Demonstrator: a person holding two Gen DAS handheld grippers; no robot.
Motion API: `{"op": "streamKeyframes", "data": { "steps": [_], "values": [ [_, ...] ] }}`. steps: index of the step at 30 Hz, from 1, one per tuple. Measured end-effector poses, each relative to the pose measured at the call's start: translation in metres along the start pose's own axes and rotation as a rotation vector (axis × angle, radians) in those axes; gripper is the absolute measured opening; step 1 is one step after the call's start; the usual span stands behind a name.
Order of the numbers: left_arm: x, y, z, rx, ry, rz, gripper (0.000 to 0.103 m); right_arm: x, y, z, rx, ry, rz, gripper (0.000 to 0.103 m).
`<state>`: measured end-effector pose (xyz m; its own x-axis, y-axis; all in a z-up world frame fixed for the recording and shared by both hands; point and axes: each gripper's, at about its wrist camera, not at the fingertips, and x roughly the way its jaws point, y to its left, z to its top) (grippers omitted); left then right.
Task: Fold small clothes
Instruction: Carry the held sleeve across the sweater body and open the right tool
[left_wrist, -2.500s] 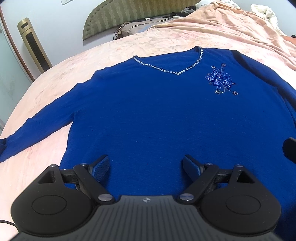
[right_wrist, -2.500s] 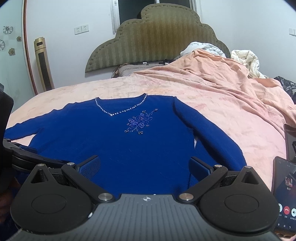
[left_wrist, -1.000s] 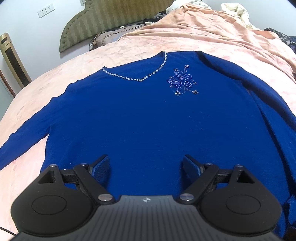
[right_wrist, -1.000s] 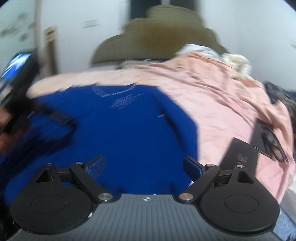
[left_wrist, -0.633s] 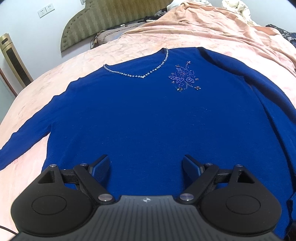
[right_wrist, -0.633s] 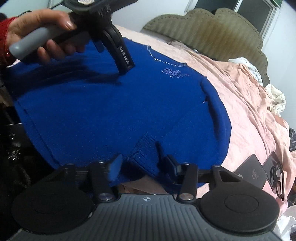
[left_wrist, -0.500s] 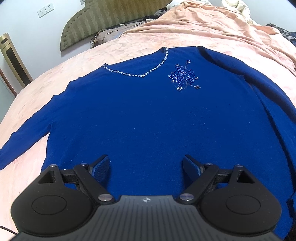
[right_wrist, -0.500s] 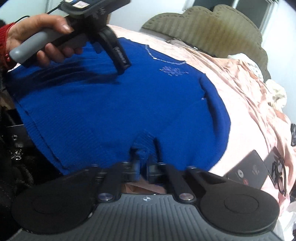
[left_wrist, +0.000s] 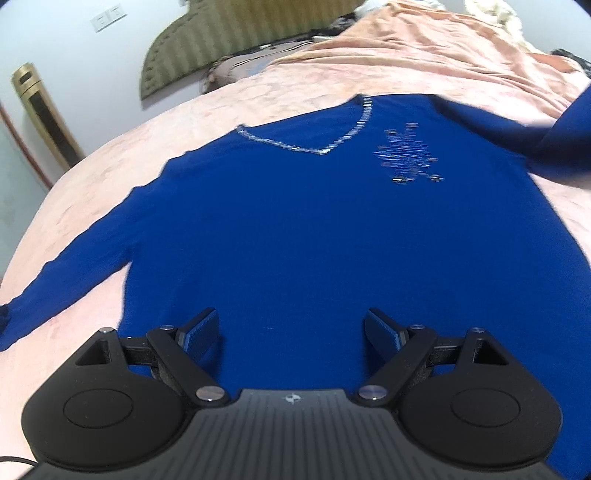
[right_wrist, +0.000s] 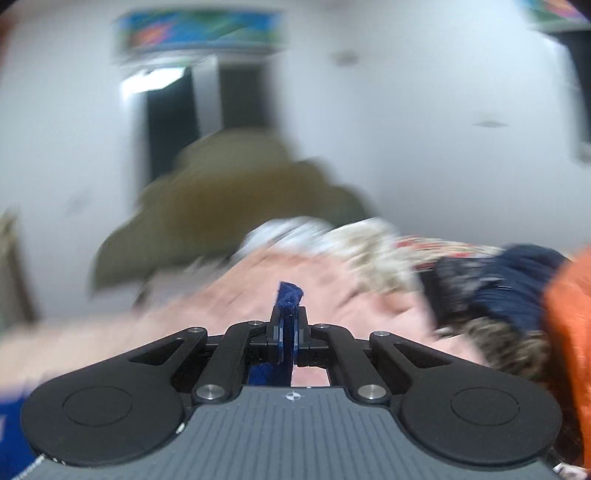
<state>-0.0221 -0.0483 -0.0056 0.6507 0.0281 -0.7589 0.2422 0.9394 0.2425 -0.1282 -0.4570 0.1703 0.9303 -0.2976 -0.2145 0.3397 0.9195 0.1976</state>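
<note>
A royal-blue sweater (left_wrist: 303, 236) with a beaded V-neck and a beaded flower lies face up on the peach bedspread (left_wrist: 92, 192). My left gripper (left_wrist: 291, 332) hovers open over its lower front, nothing between the fingers. The sweater's right sleeve (left_wrist: 565, 140) is lifted off the bed at the right edge of the left wrist view. My right gripper (right_wrist: 289, 328) is shut on that sleeve's cuff (right_wrist: 290, 293), a blue tuft sticking out past the pads. The right wrist view is heavily blurred and looks toward the headboard (right_wrist: 221, 199).
A padded olive headboard (left_wrist: 229, 48) and pillows stand at the bed's far end. A gold tower unit (left_wrist: 44, 118) stands by the wall at left. Crumpled blankets and dark and orange clothes (right_wrist: 517, 295) pile at the bed's right side.
My right gripper closed on the sleeve cuff and swung up and away, lifting the sleeve off the bed. The left gripper stayed open over the hem, tilting slightly.
</note>
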Motion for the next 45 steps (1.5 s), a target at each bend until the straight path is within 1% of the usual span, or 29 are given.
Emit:
{"op": "streamKeyframes", "data": {
  "steps": [2, 4, 7, 8, 9, 10, 12, 14, 15, 18, 20, 22, 23, 26, 29, 32, 36, 37, 39, 41, 45],
  "values": [
    [0.006, 0.009, 0.003, -0.020, 0.013, 0.016, 0.087, 0.011, -0.044, 0.014, 0.113, -0.047, -0.117, 0.005],
    [0.010, 0.014, 0.006, -0.029, 0.020, 0.023, 0.087, 0.017, -0.079, 0.011, 0.193, -0.071, -0.222, 0.005],
    [0.015, 0.022, 0.011, -0.030, 0.013, 0.038, 0.087, 0.034, -0.106, -0.007, 0.273, -0.065, -0.359, 0.006],
    [0.016, 0.024, 0.012, -0.033, 0.013, 0.038, 0.087, 0.041, -0.110, -0.015, 0.297, -0.055, -0.391, 0.007],
    [0.018, 0.027, 0.013, -0.039, 0.014, 0.034, 0.087, 0.049, -0.110, -0.024, 0.315, -0.041, -0.397, 0.007],
    [0.019, 0.029, 0.013, -0.045, 0.015, 0.031, 0.087, 0.058, -0.106, -0.031, 0.324, -0.028, -0.383, 0.007],
    [0.022, 0.035, 0.013, -0.054, 0.019, 0.024, 0.087, 0.072, -0.086, -0.042, 0.300, -0.005, -0.337, 0.007],
    [0.024, 0.038, 0.012, -0.057, 0.020, 0.021, 0.087, 0.089, -0.043, -0.052, 0.240, 0.010, -0.262, 0.007],
    [0.024, 0.040, 0.011, -0.059, 0.020, 0.022, 0.087, 0.097, -0.024, -0.052, 0.208, 0.014, -0.224, 0.007],
    [0.024, 0.051, 0.007, -0.069, 0.011, 0.031, 0.087, 0.118, 0.058, -0.060, 0.070, 0.030, -0.087, 0.007],
    [0.024, 0.060, 0.004, -0.078, 0.007, 0.038, 0.087, 0.135, 0.120, -0.068, -0.024, 0.062, 0.014, 0.007],
    [0.024, 0.070, -0.001, -0.090, 0.007, 0.047, 0.087, 0.144, 0.174, -0.075, -0.081, 0.088, 0.118, 0.007],
    [0.024, 0.075, -0.002, -0.096, 0.008, 0.051, 0.087, 0.151, 0.205, -0.085, -0.110, 0.109, 0.174, 0.007],
    [0.026, 0.093, -0.008, -0.126, 0.019, 0.064, 0.087, 0.167, 0.277, -0.114, -0.173, 0.177, 0.313, 0.007],
    [0.031, 0.111, -0.015, -0.162, 0.035, 0.074, 0.087, 0.177, 0.335, -0.146, -0.213, 0.265, 0.425, 0.007],
    [0.034, 0.126, -0.020, -0.197, 0.048, 0.074, 0.087, 0.175, 0.381, -0.175, -0.255, 0.340, 0.478, 0.007],
    [0.036, 0.141, -0.027, -0.235, 0.052, 0.070, 0.087, 0.156, 0.419, -0.199, -0.273, 0.403, 0.500, 0.007],
    [0.037, 0.144, -0.028, -0.243, 0.053, 0.065, 0.087, 0.155, 0.422, -0.203, -0.274, 0.413, 0.505, 0.007],
    [0.038, 0.148, -0.029, -0.252, 0.052, 0.056, 0.087, 0.139, 0.432, -0.213, -0.287, 0.421, 0.502, 0.007],
    [0.037, 0.148, -0.030, -0.259, 0.051, 0.051, 0.087, 0.134, 0.431, -0.217, -0.282, 0.425, 0.508, 0.007],
    [0.036, 0.152, -0.031, -0.267, 0.044, 0.045, 0.087, 0.129, 0.440, -0.228, -0.263, 0.422, 0.517, 0.007]
  ]
}}
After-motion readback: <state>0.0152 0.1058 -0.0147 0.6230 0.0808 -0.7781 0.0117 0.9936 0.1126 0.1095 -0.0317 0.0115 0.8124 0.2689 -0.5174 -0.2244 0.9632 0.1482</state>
